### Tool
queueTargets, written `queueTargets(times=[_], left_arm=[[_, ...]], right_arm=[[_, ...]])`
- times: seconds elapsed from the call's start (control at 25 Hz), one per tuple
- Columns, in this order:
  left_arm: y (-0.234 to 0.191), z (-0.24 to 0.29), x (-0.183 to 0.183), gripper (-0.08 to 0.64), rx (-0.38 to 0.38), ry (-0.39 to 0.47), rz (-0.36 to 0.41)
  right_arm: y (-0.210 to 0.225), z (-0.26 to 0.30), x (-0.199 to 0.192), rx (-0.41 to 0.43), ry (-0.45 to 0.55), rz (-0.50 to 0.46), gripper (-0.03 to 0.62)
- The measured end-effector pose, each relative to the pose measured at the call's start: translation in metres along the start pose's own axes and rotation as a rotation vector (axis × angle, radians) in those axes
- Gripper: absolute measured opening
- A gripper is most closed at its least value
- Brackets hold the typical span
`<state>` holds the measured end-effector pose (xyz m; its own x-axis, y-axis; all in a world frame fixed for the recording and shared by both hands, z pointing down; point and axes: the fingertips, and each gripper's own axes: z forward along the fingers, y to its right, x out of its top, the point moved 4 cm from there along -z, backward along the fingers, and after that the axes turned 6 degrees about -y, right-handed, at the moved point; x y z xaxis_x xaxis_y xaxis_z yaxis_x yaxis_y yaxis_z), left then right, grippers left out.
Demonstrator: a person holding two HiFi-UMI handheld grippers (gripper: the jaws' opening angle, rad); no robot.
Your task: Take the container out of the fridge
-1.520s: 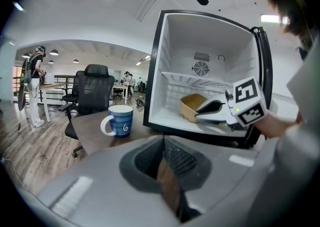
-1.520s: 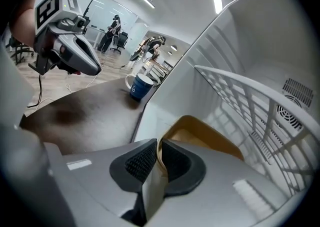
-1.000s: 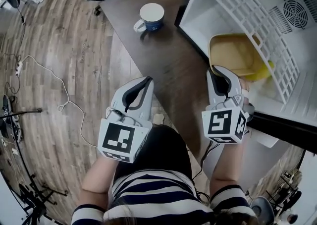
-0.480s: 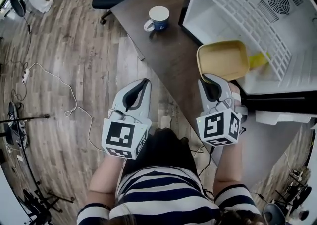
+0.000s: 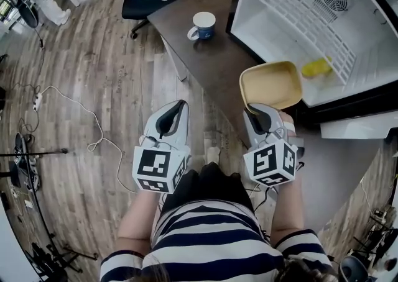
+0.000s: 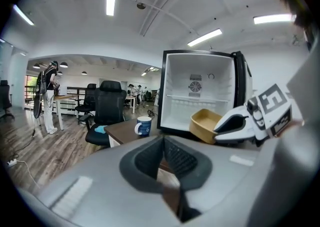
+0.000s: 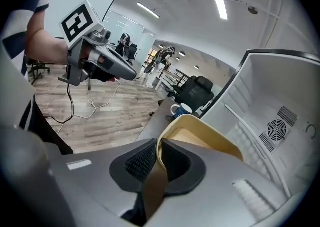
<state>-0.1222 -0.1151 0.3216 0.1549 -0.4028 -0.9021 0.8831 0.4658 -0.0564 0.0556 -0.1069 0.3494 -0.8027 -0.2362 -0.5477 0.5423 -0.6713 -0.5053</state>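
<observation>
— Since the fridge (image 5: 273,32) stands open on the table (image 5: 211,57), is the container (image 5: 271,85) out?
— It looks so: it hangs clear of the doorway, over the table, its rim pinched by the right gripper (image 5: 256,115). The left gripper (image 5: 180,105) is pressed together, empty. Only setting it down seems left.

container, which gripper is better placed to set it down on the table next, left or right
Right, probably. The right gripper is shut on the container at its rim, just outside the fridge and above the table. The left gripper holds nothing and sits off over the floor.
</observation>
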Motion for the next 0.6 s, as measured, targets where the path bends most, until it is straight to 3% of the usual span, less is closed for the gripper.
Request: queueTargets(times=[0.6], left_arm=[[-0.007, -0.034, -0.008, 0.000, 0.012, 0.016, -0.013]], right_arm=[[-0.032, -0.032, 0.007, 0.033, 0.011, 0.039, 0.029]])
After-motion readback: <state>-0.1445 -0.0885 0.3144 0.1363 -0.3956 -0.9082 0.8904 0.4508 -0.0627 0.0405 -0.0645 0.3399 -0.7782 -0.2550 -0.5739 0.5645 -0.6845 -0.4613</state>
